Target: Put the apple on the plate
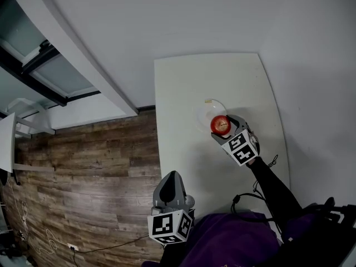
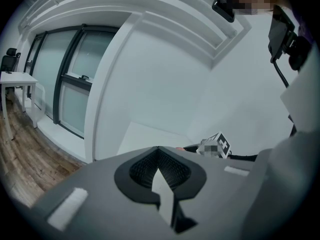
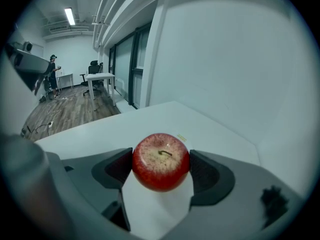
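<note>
- While the right hand-held gripper (image 1: 223, 128) reaches out over the white bench (image 1: 183, 88), its 2 jaws are clamped on the apple (image 1: 220, 124), 1 dark pad against each side of the fruit.
- In the right gripper view the apple (image 3: 160, 161) is red with a paler speckled top. Its short stem points up and the jaws grip it at about mid-height.
- From the head view the apple overlaps the near right rim of the plate (image 1: 204, 109), a pale round dish lying flat on the bench toward its middle. How high the fruit hangs above the dish cannot be told.
- White surface shows under the apple in the right gripper view, but whether it is plate or bench is unclear.
- Behind the right hand-held gripper's marker cube (image 1: 241, 147) a black sleeve (image 1: 275, 191) runs back toward the person.
- Well apart from the plate, the left hand-held gripper (image 1: 170, 183) sits at the bench's near left edge, beside the wooden floor (image 1: 83, 166).
- Its own view shows the left hand-held gripper (image 2: 159, 170) with its jaws closed together and nothing between them.
- A black cable (image 1: 245, 196) lies on the near end of the bench, close to a purple garment (image 1: 222, 238).
</note>
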Demonstrator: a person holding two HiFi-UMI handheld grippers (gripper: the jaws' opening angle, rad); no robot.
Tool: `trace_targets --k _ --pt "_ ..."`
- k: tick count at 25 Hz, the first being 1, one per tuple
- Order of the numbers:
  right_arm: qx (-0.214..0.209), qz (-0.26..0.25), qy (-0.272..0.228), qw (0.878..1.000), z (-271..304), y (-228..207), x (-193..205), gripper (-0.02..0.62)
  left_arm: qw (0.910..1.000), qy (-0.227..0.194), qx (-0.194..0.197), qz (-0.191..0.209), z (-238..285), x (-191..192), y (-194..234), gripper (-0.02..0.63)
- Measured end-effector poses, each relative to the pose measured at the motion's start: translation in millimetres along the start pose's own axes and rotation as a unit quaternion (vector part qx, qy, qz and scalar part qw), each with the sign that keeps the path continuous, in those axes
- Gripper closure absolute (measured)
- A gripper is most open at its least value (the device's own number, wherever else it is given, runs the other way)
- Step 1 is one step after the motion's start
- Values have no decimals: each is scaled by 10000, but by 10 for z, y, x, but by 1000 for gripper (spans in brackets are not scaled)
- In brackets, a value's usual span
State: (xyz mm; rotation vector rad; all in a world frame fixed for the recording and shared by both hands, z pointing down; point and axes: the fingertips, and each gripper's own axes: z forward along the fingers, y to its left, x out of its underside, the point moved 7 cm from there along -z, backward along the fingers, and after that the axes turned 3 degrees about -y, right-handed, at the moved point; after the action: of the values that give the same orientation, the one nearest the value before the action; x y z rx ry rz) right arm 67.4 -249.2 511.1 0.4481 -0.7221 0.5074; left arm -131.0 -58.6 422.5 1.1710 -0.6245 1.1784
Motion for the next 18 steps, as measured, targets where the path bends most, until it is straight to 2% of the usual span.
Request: trace_targets --k 18 --pt "-69 101 -51 9999 339 -37 -132 241 9998 164 -77 -24 132 -19 125 601"
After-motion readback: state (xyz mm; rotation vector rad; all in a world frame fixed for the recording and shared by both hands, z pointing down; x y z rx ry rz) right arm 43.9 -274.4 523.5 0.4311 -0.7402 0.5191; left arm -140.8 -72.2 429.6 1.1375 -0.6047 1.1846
